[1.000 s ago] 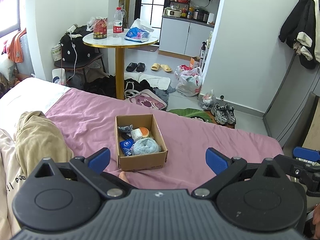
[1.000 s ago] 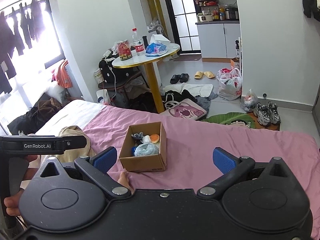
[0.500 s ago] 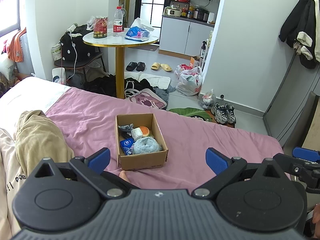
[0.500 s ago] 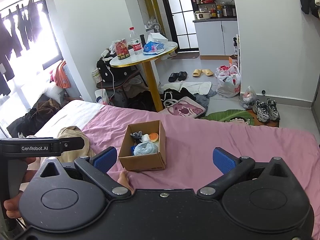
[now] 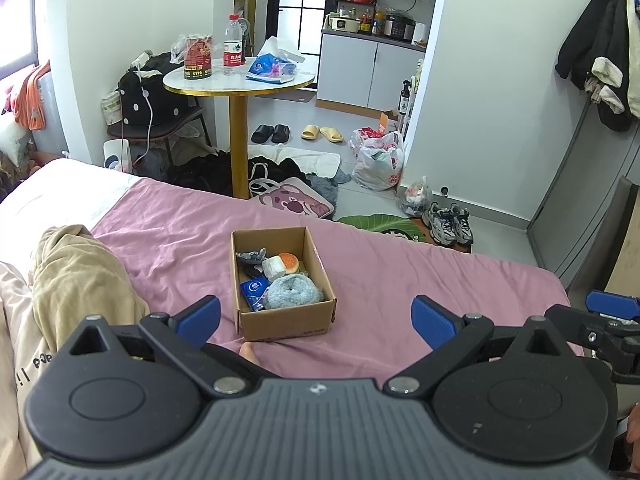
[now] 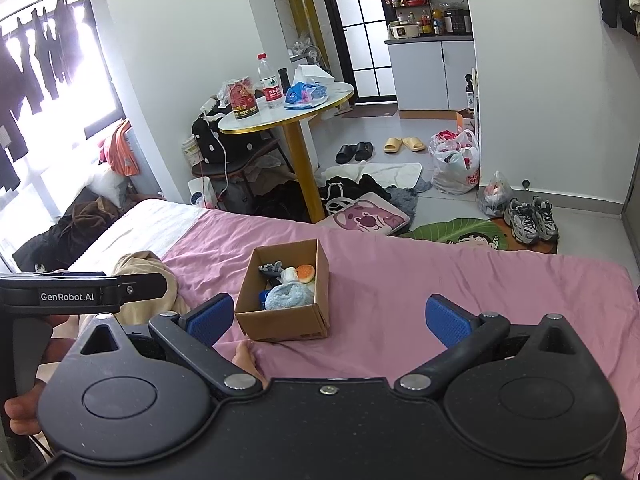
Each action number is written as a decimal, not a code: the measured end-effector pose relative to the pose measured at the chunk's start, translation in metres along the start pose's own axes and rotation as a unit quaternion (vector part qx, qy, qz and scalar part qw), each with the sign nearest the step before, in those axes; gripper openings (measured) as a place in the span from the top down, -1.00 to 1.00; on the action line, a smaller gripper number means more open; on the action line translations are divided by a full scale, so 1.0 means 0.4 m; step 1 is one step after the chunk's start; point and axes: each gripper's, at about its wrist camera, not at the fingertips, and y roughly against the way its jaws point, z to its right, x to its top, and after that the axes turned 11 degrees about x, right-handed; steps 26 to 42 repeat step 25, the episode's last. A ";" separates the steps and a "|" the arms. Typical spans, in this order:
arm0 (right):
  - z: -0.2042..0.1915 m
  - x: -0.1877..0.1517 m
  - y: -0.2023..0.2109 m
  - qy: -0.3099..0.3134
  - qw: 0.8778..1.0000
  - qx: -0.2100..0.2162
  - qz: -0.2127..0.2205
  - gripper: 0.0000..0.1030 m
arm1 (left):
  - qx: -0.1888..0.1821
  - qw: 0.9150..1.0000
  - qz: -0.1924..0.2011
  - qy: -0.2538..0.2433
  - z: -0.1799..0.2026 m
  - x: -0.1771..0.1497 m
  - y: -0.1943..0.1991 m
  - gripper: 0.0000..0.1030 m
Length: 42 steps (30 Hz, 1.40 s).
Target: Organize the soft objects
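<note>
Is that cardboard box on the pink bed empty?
No, the cardboard box holds several soft things, among them a fluffy blue bundle and an orange-topped bun toy.

The bed sheet (image 5: pixel 400 280) is plain pink, the cardboard box (image 5: pixel 288 320) on it brown; inside lie a pale blue fuzzy roll (image 5: pixel 294 292), a dark blue packet (image 5: pixel 253 289), a grey soft toy (image 5: pixel 251 256) and an orange-topped white bun (image 5: pixel 282 265); each tool has blue fingertips (image 5: pixel 200 316) on black arms; the crumpled garment (image 5: pixel 76 276) is tan; the round surface (image 5: pixel 240 80) is white marble with a gold rim
</note>
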 end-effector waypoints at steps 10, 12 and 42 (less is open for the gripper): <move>0.001 -0.003 -0.002 -0.001 1.000 0.000 -0.001 -1.00 | 0.001 1.000 0.000 -0.002 0.000 0.000 -0.004 -0.96; 0.001 -0.003 -0.002 -0.001 1.000 0.000 -0.001 -1.00 | 0.000 1.000 0.000 -0.005 -0.002 0.001 -0.003 -0.96; 0.012 -0.037 -0.058 -0.018 1.000 -0.002 -0.017 -1.00 | 0.006 1.000 0.003 -0.014 0.000 0.000 -0.031 -0.96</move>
